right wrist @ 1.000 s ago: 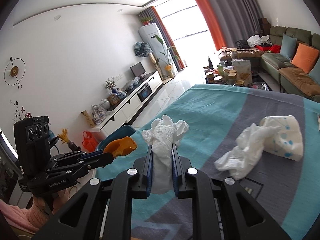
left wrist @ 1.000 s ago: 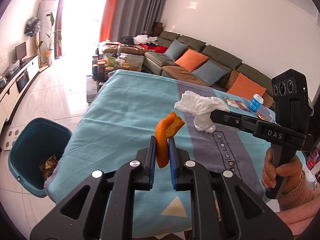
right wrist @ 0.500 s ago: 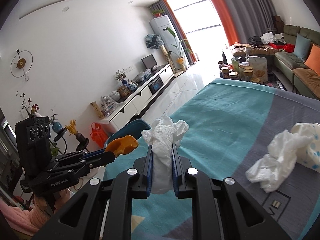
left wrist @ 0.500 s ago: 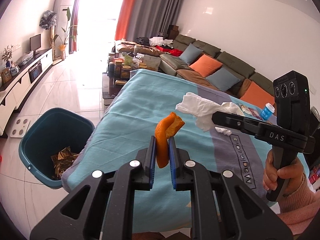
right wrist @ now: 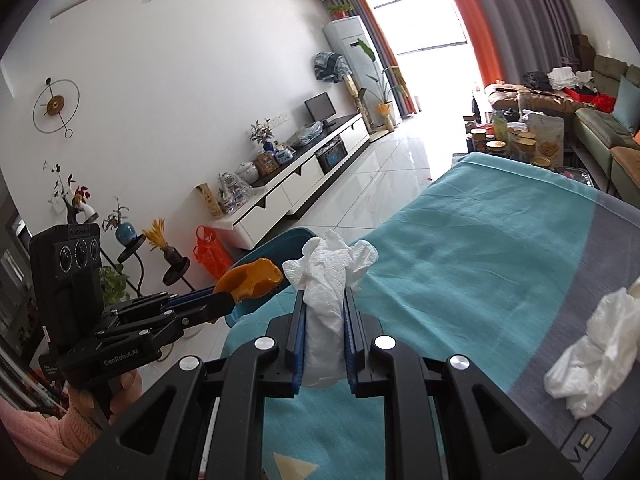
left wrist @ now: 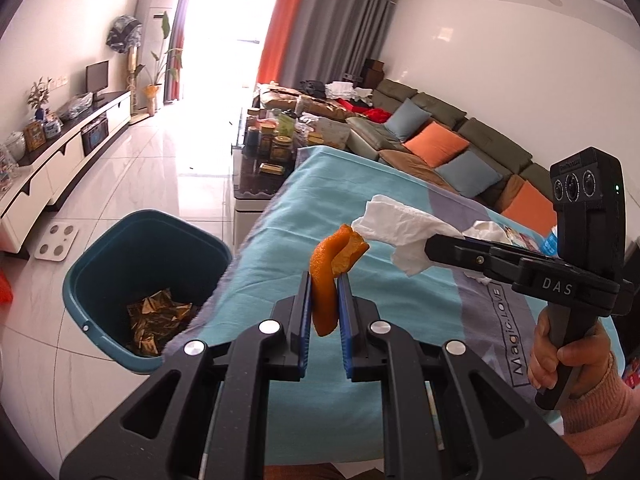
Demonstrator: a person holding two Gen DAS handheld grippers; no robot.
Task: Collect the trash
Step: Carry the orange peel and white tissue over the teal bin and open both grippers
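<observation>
Both views have swung toward the table's left edge. The teal bin (left wrist: 140, 280) now fills more of the left wrist view. The loose tissue (right wrist: 596, 356) has slid to the right wrist view's right edge.

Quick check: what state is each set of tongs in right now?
Left tongs: closed on curled orange peel.
Right tongs: closed on crumpled white paper tissue.

A long green sofa (left wrist: 460, 128) with orange and blue cushions runs along the right wall, behind a cluttered coffee table (left wrist: 272, 148). Opposite, a white TV cabinet (right wrist: 304, 176) carries a small screen (right wrist: 320, 108), and a round wall clock (right wrist: 54, 106) hangs above.
</observation>
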